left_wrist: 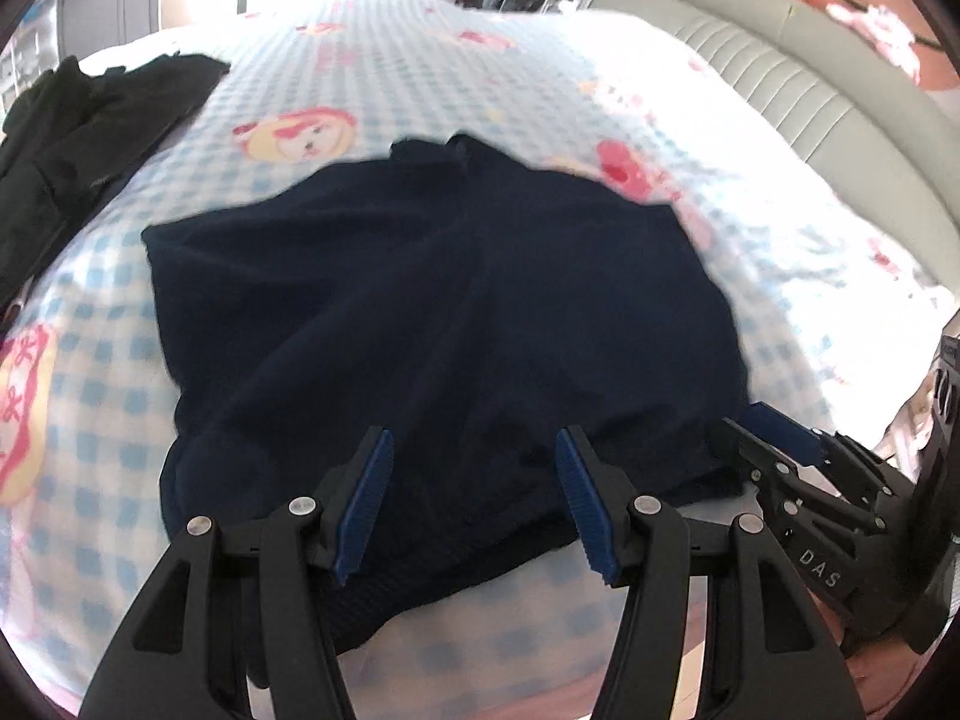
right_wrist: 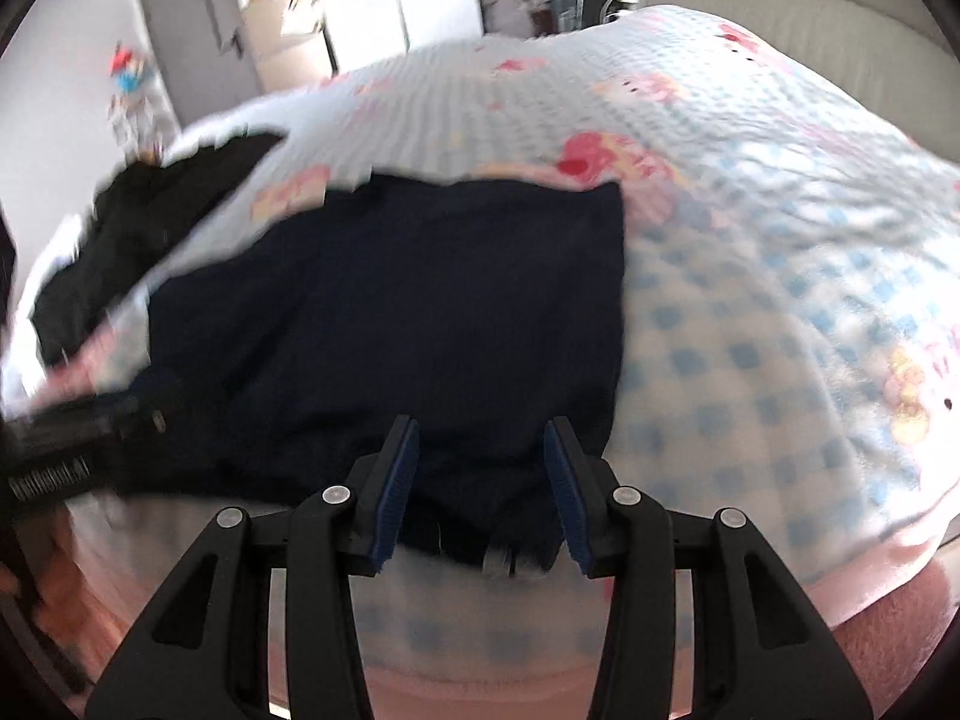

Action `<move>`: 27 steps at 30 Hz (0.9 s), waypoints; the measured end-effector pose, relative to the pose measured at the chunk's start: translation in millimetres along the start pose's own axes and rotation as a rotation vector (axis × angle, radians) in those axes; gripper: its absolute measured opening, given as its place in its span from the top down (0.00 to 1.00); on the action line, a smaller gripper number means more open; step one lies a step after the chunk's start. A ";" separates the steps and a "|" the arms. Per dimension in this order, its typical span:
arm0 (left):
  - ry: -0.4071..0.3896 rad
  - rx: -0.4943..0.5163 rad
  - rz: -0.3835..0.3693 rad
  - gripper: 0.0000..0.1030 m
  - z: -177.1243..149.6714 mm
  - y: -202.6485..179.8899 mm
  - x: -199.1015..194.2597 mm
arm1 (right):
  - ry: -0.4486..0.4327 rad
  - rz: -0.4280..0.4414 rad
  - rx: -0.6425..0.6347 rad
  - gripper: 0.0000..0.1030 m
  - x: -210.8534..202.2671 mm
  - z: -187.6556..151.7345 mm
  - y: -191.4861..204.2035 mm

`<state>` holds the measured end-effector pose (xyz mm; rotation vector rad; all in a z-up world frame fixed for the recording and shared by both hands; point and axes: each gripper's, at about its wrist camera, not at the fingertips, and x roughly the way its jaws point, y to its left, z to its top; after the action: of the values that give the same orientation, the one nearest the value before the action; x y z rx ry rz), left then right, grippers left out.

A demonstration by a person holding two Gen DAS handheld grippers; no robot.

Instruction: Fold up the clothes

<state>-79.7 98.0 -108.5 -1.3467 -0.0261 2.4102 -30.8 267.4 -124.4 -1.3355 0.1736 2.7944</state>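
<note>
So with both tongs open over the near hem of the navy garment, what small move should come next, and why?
Probably lower both and close on the near hem. The navy garment lies spread on the checked bedspread, and the left tongs and right tongs stand open above its near edge, gripping nothing.

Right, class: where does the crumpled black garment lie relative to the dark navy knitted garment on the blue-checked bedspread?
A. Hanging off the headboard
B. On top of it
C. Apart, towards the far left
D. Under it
C: the crumpled black garment lies separate, checked bedspread showing between it and the navy garment.
</note>
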 end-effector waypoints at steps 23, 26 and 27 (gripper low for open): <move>-0.022 -0.099 0.126 0.42 -36.7 48.5 -22.6 | 0.000 -0.035 -0.044 0.56 -3.5 -25.6 -10.2; -0.077 -0.214 0.074 0.42 -46.1 76.3 -43.6 | -0.001 -0.034 0.047 0.56 -8.5 -29.0 -39.1; -0.095 -0.255 0.054 0.42 -49.4 85.6 -50.8 | 0.002 -0.009 0.079 0.56 -8.7 -29.2 -45.1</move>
<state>-42.1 -6.6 -110.6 -1.3512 -0.3377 2.5839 1.0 308.9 -139.7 -1.3189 0.2739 2.7481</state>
